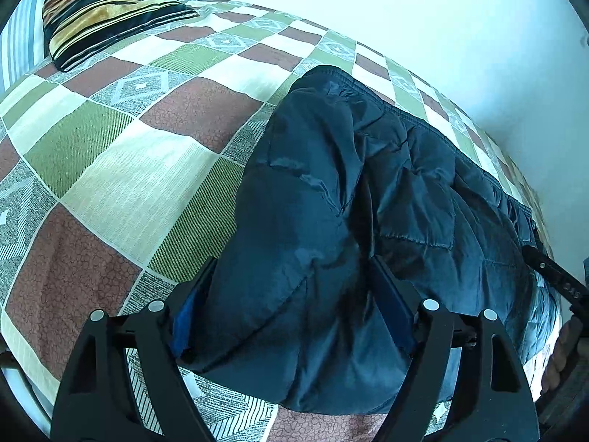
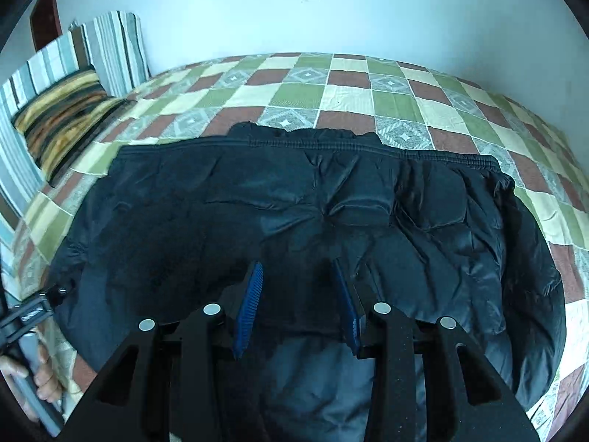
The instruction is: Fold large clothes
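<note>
jacket (image 2: 294, 213) near hem: behind right gripper (image 2: 298, 294) | pillow (image 1: 106, 3): cut by top edge | bedspread (image 1: 110, 147) partly under jacket

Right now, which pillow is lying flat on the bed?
The black-and-gold striped pillow lies flat on the checked bedspread; the blue-grey striped pillows stand upright behind it.

Black tongs (image 2: 298, 287) with ribbed blue pads (image 2: 249, 305) and silver pins.

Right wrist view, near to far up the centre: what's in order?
Right tool → dark blue padded jacket → its elastic hem → checked bedspread → white wall.
</note>
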Motion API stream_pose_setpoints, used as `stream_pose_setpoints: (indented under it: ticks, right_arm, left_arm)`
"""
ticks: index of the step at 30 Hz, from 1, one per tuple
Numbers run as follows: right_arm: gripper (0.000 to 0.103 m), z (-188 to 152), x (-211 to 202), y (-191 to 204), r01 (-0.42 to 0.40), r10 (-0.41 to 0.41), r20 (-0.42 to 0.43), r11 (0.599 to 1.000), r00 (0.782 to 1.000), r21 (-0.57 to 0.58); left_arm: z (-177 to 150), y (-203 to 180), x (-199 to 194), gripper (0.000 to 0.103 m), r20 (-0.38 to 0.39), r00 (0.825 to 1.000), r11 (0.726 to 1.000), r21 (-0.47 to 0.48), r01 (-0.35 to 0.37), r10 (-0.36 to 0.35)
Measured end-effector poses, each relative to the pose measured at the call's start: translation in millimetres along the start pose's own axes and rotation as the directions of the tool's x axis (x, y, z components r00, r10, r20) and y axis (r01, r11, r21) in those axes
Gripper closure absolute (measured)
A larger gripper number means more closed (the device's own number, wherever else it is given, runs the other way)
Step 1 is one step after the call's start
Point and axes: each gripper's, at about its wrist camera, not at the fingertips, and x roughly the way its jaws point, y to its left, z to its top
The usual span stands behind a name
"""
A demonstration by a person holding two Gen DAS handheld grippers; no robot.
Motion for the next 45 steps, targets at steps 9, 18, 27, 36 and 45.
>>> stream_pose_setpoints:
  ticks: [9, 18, 27, 36, 45]
  right_arm:
    - [0.063, -17, 35, 15, 0.101, -0.102, -0.036, 0.994, 0.994, -0.037]
    - [0.063, -24, 38, 15, 0.104, -0.105, -0.019, 0.994, 0.994, -0.036]
    - [0.063, -26, 38, 17, 0.104, -0.105, -0.01, 0.994, 0.994, -0.034]
    - [0.063, -27, 37, 18, 0.102, -0.102, 0.001, 0.994, 0.995, -0.029]
    - [0.063, -28, 35, 17, 0.106, -0.106, 0.006, 0.994, 0.994, -0.021]
  left_arm:
    - [2, 3, 7, 0.017, -0.01, 1.0, 1.0, -0.007, 0.009, -0.009]
    - [5, 3, 16, 0.015, -0.025, 0.999, 0.999, -0.033, 0.022, -0.023]
    - [-1, 4, 2, 0.014, -0.036, 0.999, 0.999, -0.048, -0.005, 0.003]
    - [-18, 12, -12, 0.014, -0.04, 0.999, 0.99, -0.14, 0.009, -0.015]
    - [5, 10, 19, 0.015, -0.013, 0.999, 0.986, -0.162, 0.036, -0.038]
